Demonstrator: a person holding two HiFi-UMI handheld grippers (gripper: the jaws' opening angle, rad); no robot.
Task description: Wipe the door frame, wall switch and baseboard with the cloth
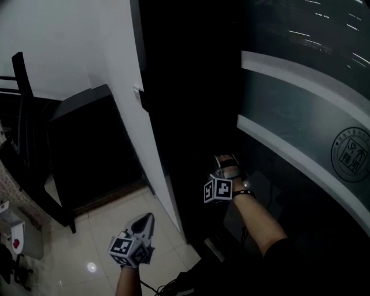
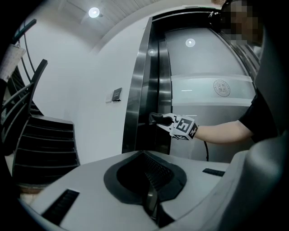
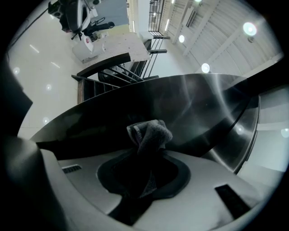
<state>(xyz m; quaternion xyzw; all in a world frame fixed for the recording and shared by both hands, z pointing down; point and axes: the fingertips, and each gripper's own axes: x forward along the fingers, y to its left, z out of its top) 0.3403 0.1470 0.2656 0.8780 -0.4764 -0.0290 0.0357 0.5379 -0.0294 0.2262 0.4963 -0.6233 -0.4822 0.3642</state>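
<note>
Cloth clamped in right gripper, bunched at steel door frame — left gripper jaws closed, empty.

A black staircase with a dark railing rose against the white wall, its foot resting on glossy pale floor tiles. To the right stood a dark glass panel crossed by two pale bands and bearing a round emblem. Round ceiling lights glowed overhead. A black cable trailed along the floor near the bottom edge. A small white box with a red mark sat at the far left.
</note>
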